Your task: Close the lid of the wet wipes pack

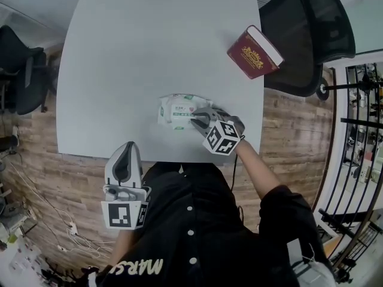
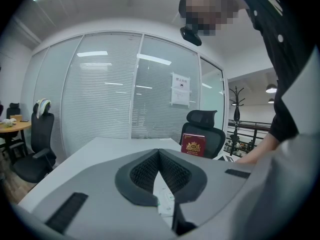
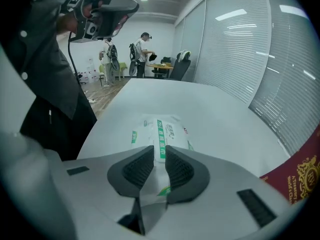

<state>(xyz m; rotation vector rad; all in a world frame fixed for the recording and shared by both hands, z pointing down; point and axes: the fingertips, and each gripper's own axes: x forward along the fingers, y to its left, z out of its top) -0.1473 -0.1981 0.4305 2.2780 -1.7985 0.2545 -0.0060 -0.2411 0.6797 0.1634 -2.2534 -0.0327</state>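
The wet wipes pack (image 1: pixel 178 110), white with green print, lies flat on the white table (image 1: pixel 149 46) near its front edge. Its lid looks flat against the pack. My right gripper (image 1: pixel 196 120) sits at the pack's right end, angled down at it. In the right gripper view its jaws (image 3: pixel 160 151) stand a narrow gap apart, and the pack (image 3: pixel 162 126) shows through the gap with nothing pinched. My left gripper (image 1: pixel 127 148) hovers off the table's front edge, near my body. Its jaw tips (image 2: pixel 159 153) meet, holding nothing.
A dark red book (image 1: pixel 254 52) lies at the table's right edge, beside a black office chair (image 1: pixel 305 34). Another chair (image 1: pixel 18 70) stands left of the table. Cables run over the wooden floor (image 1: pixel 36 178). Two people (image 3: pixel 142 54) stand far off across the room.
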